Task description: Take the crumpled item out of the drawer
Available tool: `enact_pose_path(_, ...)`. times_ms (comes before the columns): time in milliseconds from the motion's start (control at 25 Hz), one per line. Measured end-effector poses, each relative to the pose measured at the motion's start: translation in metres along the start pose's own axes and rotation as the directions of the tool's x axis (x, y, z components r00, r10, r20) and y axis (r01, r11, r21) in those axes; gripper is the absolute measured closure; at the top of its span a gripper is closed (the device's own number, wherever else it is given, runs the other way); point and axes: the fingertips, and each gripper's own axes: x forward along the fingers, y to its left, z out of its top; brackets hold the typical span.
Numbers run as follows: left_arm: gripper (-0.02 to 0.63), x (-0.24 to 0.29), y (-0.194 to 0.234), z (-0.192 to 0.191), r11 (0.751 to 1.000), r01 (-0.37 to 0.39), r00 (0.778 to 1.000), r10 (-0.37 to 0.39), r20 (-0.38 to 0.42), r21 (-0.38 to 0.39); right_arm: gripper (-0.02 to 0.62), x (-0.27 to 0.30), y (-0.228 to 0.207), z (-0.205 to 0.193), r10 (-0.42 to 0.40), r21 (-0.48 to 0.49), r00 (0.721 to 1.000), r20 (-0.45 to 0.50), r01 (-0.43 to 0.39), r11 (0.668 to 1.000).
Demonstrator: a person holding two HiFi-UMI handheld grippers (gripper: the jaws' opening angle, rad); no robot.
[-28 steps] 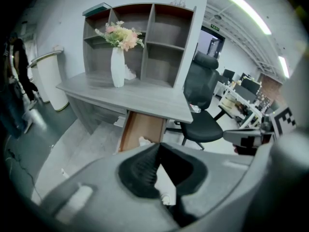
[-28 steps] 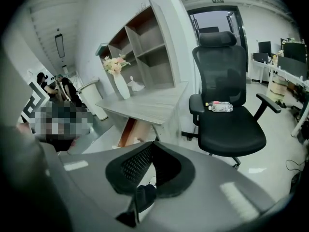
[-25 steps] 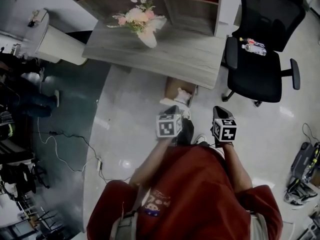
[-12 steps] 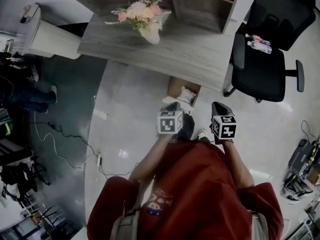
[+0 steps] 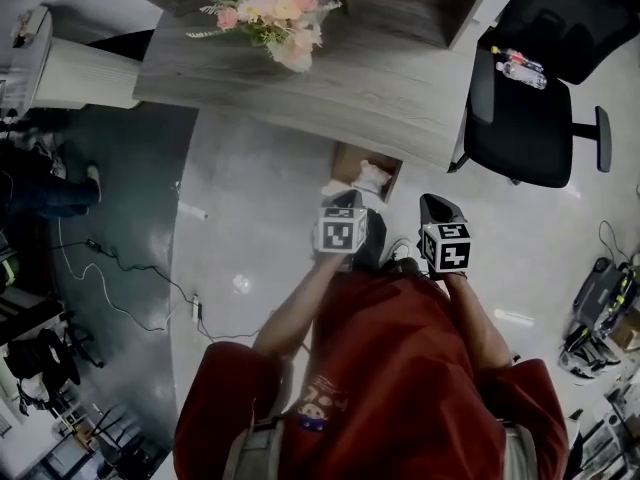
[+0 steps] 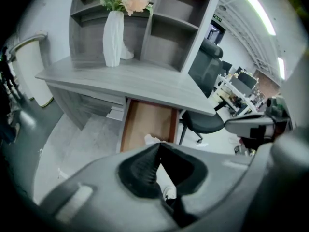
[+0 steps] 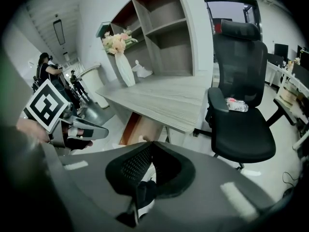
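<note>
Left claw (image 6: 159, 148) and right claw (image 7: 150, 145) are both pressed together, nothing pinched; crumpled item (image 6: 153, 139) is spotted in the open drawer (image 6: 144, 122), at twelve o'clock from the left one.

The head view hangs above the person, facing steeply down onto the grey desk (image 5: 330, 88) and the floor, far enough that everything looks small. The left gripper view sits low and near, facing the desk front and open drawer (image 6: 145, 129). The right gripper view looks from further right, toward the office chair (image 7: 241, 124). All three share the desk, drawer, chair and flower vase (image 6: 113, 37).
</note>
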Motion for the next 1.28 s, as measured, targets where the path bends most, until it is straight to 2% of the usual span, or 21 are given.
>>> enact_pose_path(200,0.607,0.022,0.011,-0.008,1.0,0.003,0.999,-0.002,-0.044,0.025,0.594,0.012,0.002,-0.004,-0.004,0.0,0.999,-0.033,0.004,1.0)
enact_pose_path(520,0.546,0.057,0.02,-0.017,0.998,0.041,0.995,-0.035,-0.095,0.056,0.594,0.031,0.002,-0.013,-0.009,0.002,0.997,-0.076,0.009,1.0)
enact_pose_path(720,0.486,0.075,0.024,-0.018,0.995,0.067,0.99,-0.058,-0.13,0.071,0.594,0.039,0.0,-0.015,-0.018,0.012,0.996,-0.092,0.02,1.0)
enact_pose_path(1040,0.344,0.096,0.022,-0.021,0.991,0.107,0.981,-0.092,-0.171,0.08,0.594,0.046,-0.002,-0.019,-0.021,0.025,0.994,-0.11,0.024,0.999)
enact_pose_path(1280,0.334,0.113,0.029,-0.032,0.993,0.102,0.976,-0.087,-0.199,0.066,0.594,0.049,-0.002,-0.025,-0.022,0.03,0.991,-0.129,0.026,0.999)
